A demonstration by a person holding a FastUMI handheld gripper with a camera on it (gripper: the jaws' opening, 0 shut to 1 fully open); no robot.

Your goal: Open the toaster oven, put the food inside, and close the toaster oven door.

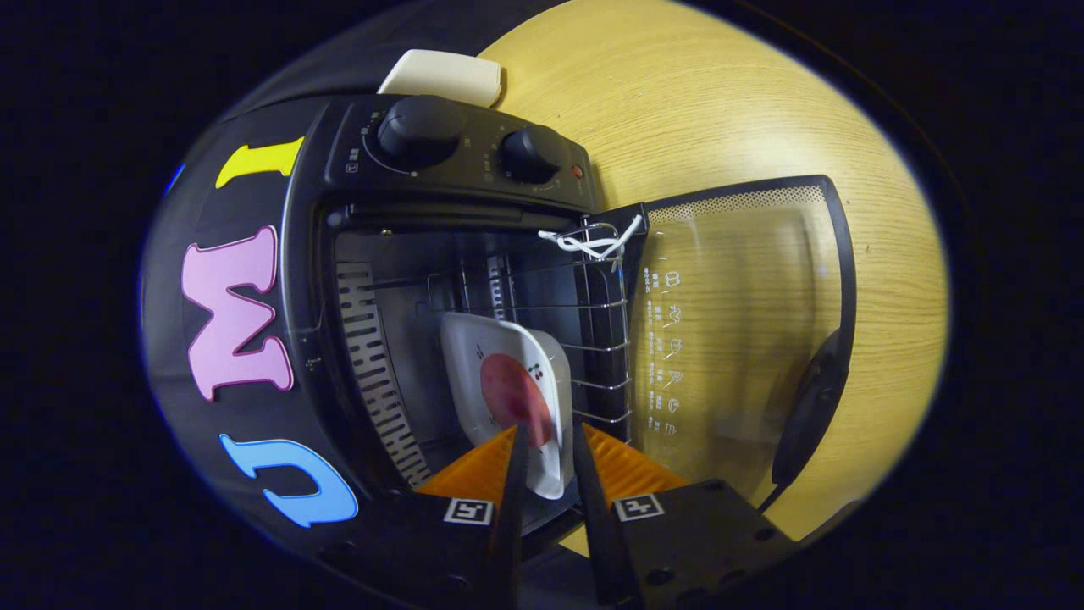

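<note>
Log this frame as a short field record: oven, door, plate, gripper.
oven: toaster oven on wooden table, cavity open
door: glass door swung fully open
plate: white plate with red food on the wire rack inside
gripper: gripper fingers straddle the plate's near edge; grip cannot be told

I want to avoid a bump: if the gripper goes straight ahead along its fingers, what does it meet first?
Probably the white plate with the red food, lying in the toaster oven just ahead of the gripper, whose fingers straddle the plate's near edge. Depth is unclear.
</note>
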